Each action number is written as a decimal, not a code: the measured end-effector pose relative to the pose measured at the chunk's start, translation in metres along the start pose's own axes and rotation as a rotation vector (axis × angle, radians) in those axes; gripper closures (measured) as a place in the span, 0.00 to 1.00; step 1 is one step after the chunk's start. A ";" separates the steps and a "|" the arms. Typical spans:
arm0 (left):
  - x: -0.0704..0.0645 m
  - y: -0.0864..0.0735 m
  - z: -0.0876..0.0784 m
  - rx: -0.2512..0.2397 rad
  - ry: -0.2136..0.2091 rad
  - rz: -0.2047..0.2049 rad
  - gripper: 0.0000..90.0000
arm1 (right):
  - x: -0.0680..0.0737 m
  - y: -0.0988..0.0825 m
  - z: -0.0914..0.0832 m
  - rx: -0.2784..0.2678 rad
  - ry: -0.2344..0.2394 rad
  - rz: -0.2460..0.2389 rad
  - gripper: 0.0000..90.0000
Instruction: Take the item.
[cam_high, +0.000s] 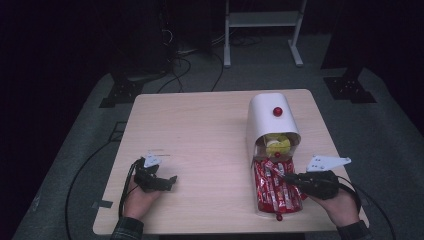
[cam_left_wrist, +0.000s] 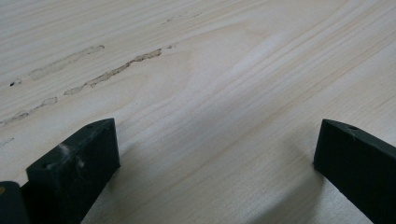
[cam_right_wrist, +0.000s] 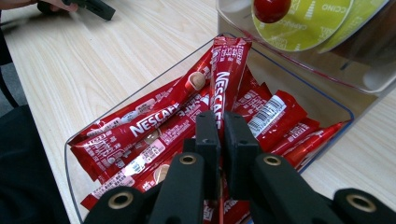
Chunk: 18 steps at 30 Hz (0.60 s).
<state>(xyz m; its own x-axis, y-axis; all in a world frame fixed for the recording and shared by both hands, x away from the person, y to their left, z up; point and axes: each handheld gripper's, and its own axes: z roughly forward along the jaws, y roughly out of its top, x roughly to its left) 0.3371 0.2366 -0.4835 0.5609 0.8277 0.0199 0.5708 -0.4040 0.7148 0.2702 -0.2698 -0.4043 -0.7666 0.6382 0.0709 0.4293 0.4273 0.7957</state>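
High view: the left gripper is resting on the bare table, well apart from the work. The right gripper is reaching into the clear tray of red coffee sticks. This tray is sitting pulled out in front of the white dispenser, which is holding yellow capsules; in that position the sticks are lying accessible from above.

Left gripper view: the jaws are standing wide apart over the wood grain, grasping nothing, probably parked.

Right gripper view: the jaws are clenching one upright Nescafé stick, apparently to draw it clear of the pile. A red knob is showing on the upper drawer.
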 end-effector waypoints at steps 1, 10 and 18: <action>0.000 0.000 0.000 0.000 0.000 0.000 0.00 | 0.000 0.000 0.000 0.001 -0.001 0.000 0.94; 0.000 0.000 0.000 0.000 0.000 0.000 0.00 | -0.003 -0.007 -0.009 -0.005 -0.016 0.015 0.94; 0.000 0.000 0.000 0.000 0.000 0.000 0.00 | -0.007 -0.016 -0.020 -0.014 -0.034 0.034 0.94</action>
<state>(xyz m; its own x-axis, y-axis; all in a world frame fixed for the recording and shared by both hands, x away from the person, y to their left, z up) 0.3368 0.2364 -0.4835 0.5606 0.8279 0.0196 0.5711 -0.4036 0.7148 0.2589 -0.2935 -0.4057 -0.7347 0.6738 0.0781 0.4484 0.3960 0.8013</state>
